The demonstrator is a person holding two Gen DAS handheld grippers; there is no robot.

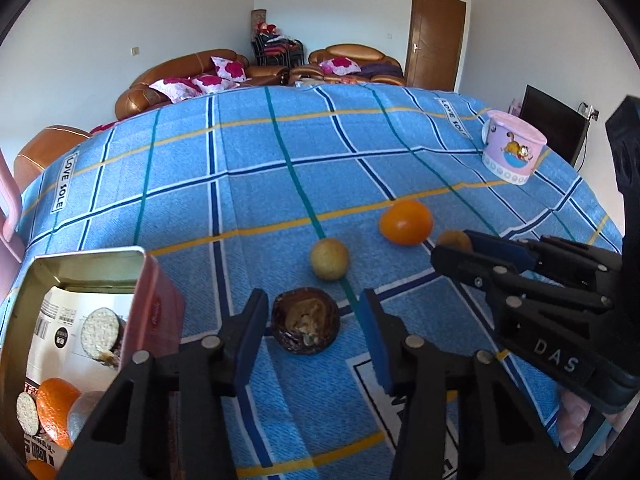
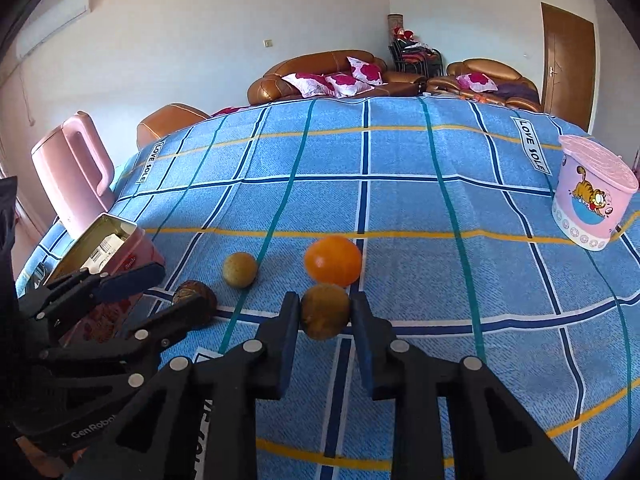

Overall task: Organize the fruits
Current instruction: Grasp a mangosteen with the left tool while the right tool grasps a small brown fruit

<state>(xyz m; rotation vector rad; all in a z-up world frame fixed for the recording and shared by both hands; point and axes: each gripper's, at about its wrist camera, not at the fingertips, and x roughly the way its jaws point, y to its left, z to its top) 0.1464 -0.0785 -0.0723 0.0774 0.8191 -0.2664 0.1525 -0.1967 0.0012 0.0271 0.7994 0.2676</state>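
A blue plaid tablecloth (image 2: 400, 200) covers the table, with brown leather sofas (image 2: 320, 72) beyond its far edge. A pink jug (image 2: 72, 172) stands at the left edge, and a pink cartoon-cat tub (image 2: 588, 196) near the right edge. Just in front of the jug, an open pink tin (image 1: 80, 300) holds an orange (image 1: 54, 404) and snack packets.

4 fruits lie loose mid-cloth. The large orange fruit (image 2: 333, 260) sits farthest back. Directly before it, a brownish round fruit (image 2: 325, 311) is clamped between the pads of the right gripper (image 2: 325, 320), both pads touching its sides. A small yellow fruit (image 1: 329, 259) lies apart to the left. Nearest the tin, a dark halved fruit shell (image 1: 306, 326) rests between the spread fingers of the left gripper (image 1: 312, 336), neither pad touching it. The tin's wall stands just left of the left finger.
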